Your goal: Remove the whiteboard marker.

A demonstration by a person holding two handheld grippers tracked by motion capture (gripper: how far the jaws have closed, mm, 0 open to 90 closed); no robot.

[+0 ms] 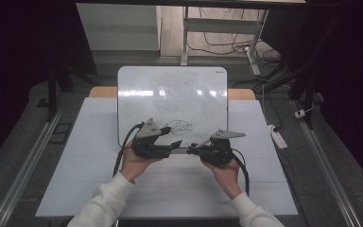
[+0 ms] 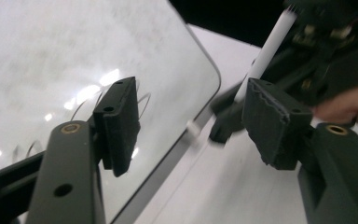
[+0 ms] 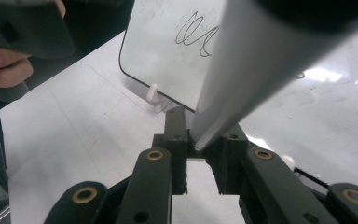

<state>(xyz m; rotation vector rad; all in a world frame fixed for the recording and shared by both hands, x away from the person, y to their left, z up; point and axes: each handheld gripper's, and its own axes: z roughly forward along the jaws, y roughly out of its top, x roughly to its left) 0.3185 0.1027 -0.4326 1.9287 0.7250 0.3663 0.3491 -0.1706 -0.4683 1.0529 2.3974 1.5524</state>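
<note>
Two grippers over whiteboard point(image 1: 170, 90): right gripper point(image 1: 192, 151) clamps white marker point(image 1: 202, 142); left gripper point(image 1: 176, 144), at its 9 o'clock, gapes empty. Likely uncapping step; next, left jaws close on marker tip, then pull.

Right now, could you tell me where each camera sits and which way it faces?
High view: above the person's side, looking forward and down on the table; both sleeves, hands and claws show.
Left gripper view: rides the left claw, facing the whiteboard corner between its open jaws.
Right gripper view: rides the right claw, shut on a white marker, facing the whiteboard.
All three share the whiteboard's scribble.
</note>
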